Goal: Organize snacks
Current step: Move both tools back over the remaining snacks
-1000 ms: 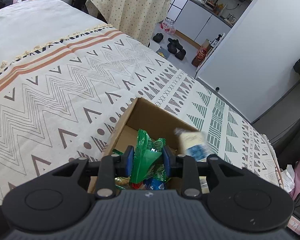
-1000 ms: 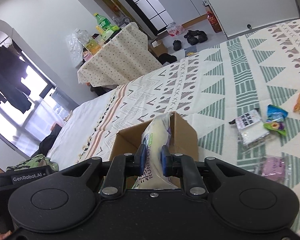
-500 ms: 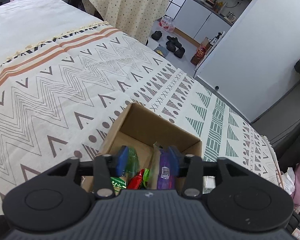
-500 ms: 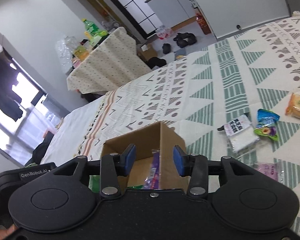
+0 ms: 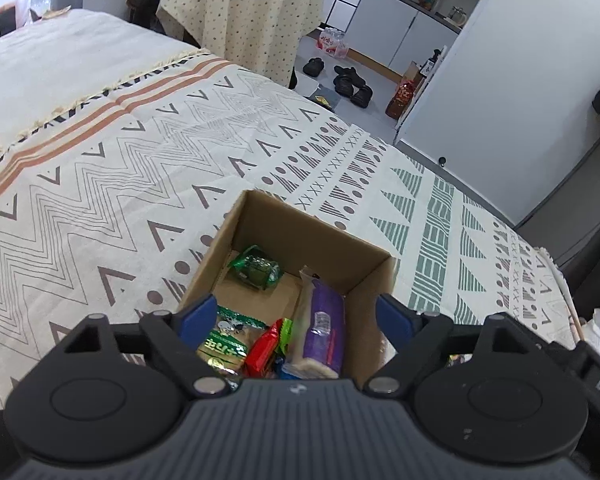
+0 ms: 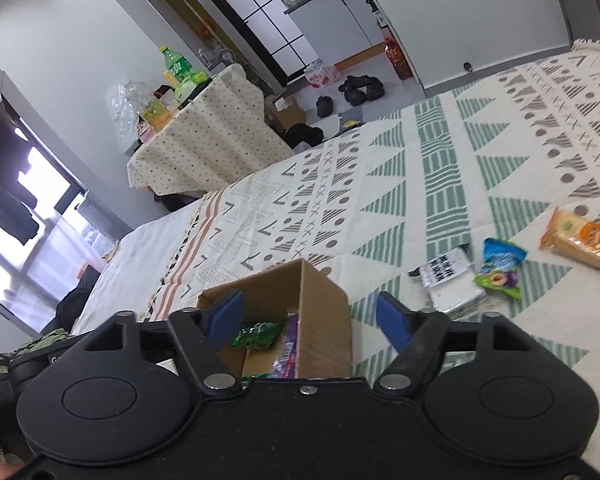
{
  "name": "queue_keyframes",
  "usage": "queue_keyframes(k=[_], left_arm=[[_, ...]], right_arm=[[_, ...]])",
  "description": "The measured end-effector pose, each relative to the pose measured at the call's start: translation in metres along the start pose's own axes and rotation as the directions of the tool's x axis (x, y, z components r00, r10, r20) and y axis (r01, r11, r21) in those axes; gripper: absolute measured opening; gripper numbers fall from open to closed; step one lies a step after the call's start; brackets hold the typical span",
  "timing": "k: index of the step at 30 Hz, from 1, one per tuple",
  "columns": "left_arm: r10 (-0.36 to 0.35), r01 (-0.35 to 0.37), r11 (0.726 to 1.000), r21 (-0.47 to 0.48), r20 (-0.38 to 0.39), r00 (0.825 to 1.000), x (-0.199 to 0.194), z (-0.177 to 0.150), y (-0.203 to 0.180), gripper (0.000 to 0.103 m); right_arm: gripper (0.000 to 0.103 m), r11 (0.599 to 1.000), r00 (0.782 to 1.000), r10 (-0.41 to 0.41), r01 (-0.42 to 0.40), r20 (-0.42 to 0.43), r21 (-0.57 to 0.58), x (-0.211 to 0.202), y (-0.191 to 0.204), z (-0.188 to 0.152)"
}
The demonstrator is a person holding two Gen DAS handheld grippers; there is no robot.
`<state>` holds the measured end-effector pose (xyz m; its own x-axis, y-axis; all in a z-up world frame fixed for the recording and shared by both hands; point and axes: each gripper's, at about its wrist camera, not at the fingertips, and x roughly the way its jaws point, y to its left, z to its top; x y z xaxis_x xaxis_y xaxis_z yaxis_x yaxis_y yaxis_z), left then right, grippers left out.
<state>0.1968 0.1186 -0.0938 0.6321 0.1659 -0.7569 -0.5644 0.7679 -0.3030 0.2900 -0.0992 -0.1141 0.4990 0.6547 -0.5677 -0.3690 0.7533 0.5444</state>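
Below your left gripper's spread, just-opened jaws lies the cardboard box's snack-filled floor, while right of your right gripper's equally spread, empty jaws loose packets show on the bed.

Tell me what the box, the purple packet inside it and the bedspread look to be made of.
Box: plain brown corrugated cardboard, matte, with raw cut edges.
Purple packet: probably thin plastic film, glossy, with a crimped end seal.
Bedspread: woven cloth, likely cotton, matte, with a printed geometric pattern and a tasselled fringe.

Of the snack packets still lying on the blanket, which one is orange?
The orange packet, farthest right on the blanket. The blue-green packet and the white packet lie nearer the box.
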Motion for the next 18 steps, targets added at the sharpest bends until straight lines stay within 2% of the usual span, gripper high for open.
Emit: queue_keyframes(k=[10, 18], left_arm=[[-0.016, 0.016, 0.998, 0.054, 0.003, 1.0, -0.012, -0.015, -0.037, 0.087], [-0.05, 0.048, 0.994, 0.095, 0.009, 0.999, -0.018, -0.025, -0.071, 0.092]], right_arm=[[0.095, 1.0, 0.999, -0.004, 0.003, 0.044, 0.014, -0.031, -0.018, 0.011], [0.102, 0.999, 0.997, -0.023, 0.021, 0.072, 0.024, -0.055, -0.036, 0.024]])
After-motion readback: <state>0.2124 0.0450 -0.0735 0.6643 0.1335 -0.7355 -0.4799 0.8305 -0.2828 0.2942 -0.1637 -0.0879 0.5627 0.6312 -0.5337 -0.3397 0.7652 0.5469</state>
